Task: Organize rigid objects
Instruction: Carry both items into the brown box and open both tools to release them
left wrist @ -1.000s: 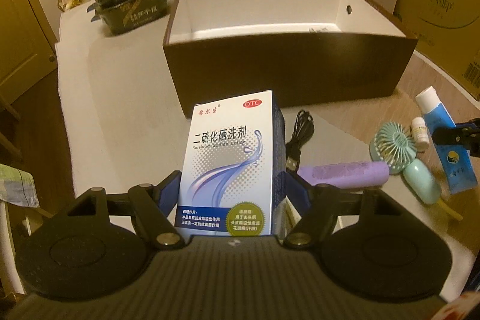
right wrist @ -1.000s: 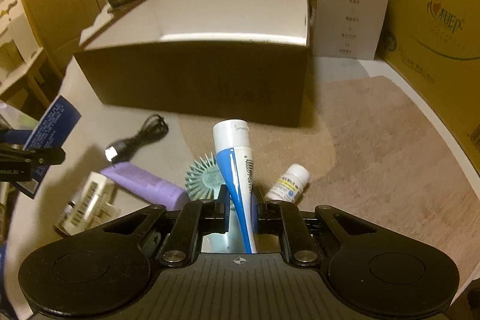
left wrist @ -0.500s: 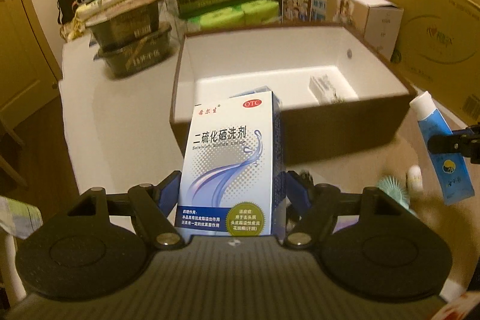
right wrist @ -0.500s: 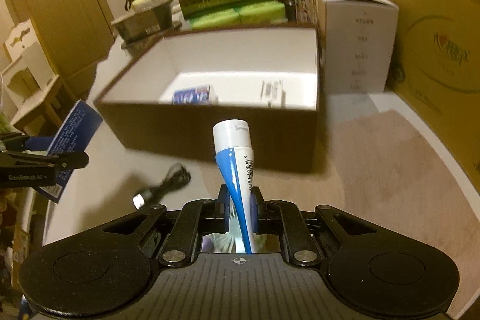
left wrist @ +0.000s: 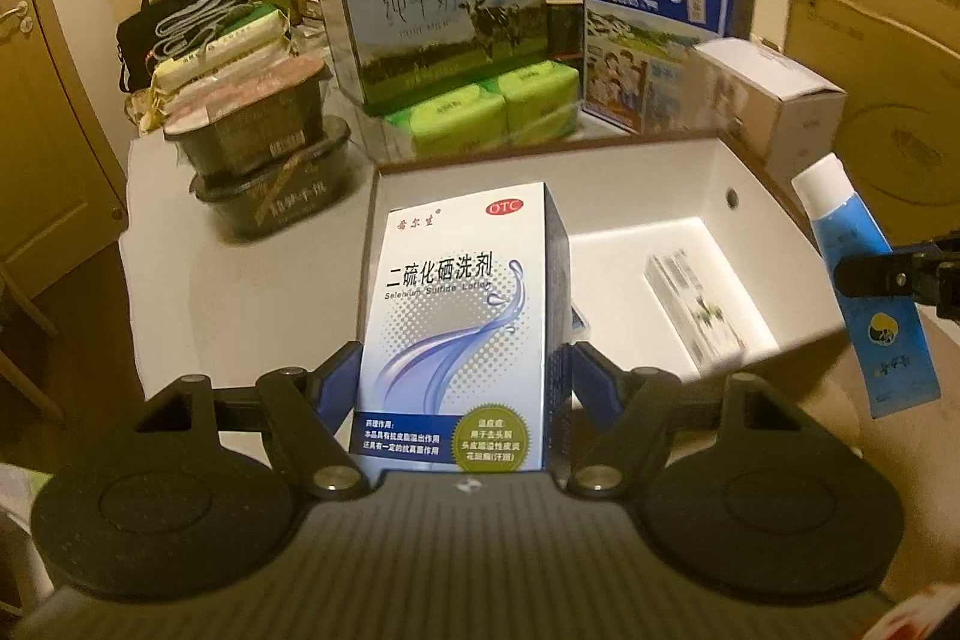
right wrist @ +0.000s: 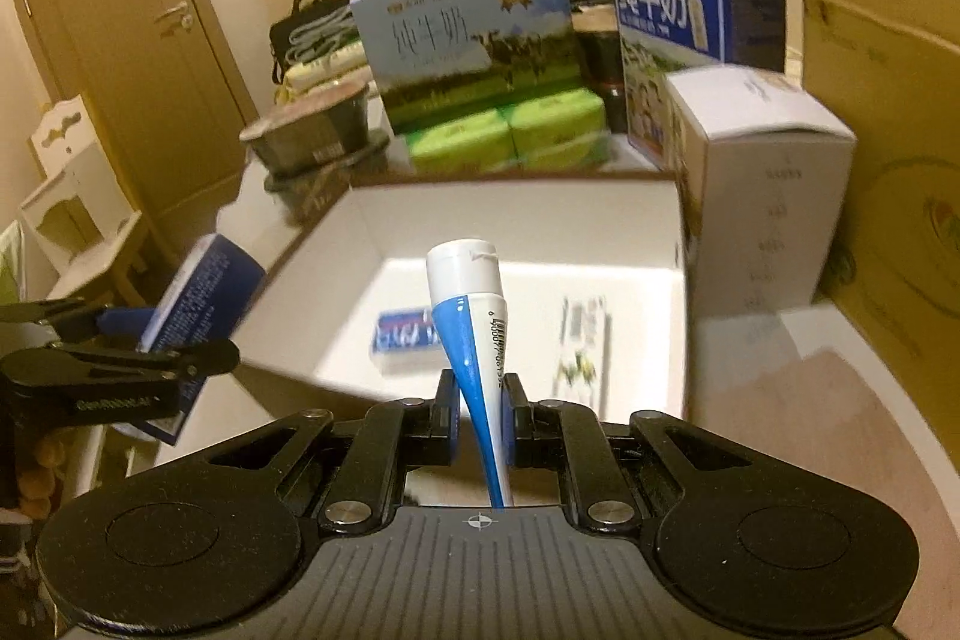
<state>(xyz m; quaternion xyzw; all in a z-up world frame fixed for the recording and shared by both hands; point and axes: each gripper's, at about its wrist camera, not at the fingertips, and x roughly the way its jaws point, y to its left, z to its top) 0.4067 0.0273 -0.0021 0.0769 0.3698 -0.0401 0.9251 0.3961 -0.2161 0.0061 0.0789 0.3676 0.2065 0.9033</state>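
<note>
left gripper point(left wrist: 459, 376): closed onto a white and blue lotion carton point(left wrist: 459, 316), its blue pads pressed against both side faces. the carton stands upright between the fingers, printed front toward the camera, raised above the near left part of the storage box point(left wrist: 774, 220). in the right wrist view the same carton point(right wrist: 198, 298) shows at the left edge, tilted, level with the box's left wall.

right gripper point(right wrist: 478, 415): closed narrowly on a blue and white tube point(right wrist: 474, 334), clamped at its flattened lower part, white cap uppermost and leaning slightly left. in the left wrist view the tube point(left wrist: 858, 280) hangs beside the box's right wall, outside its rim as far as can be judged.

storage box: dark brown outside, white inside, open at the top, standing on the white tabletop point(left wrist: 252, 280). two items lie on its floor: a pale printed carton point(left wrist: 696, 316) toward the right side, and a small blue packet point(right wrist: 405, 331) toward the left, partly hidden behind the held carton in the left view. both are blurred in the right wrist view; labels unreadable.

behind the box: two green packs point(left wrist: 480, 112), a milk gift case with cows point(left wrist: 438, 10), a blue milk case point(left wrist: 660, 22), a plain white carton point(left wrist: 774, 100). to the rear left, stacked dark bowls point(left wrist: 264, 160) and a black bag point(left wrist: 156, 22). large cardboard cartons point(left wrist: 876, 40) line the right side. a wooden door point(right wrist: 120, 40) stands at left.
</note>
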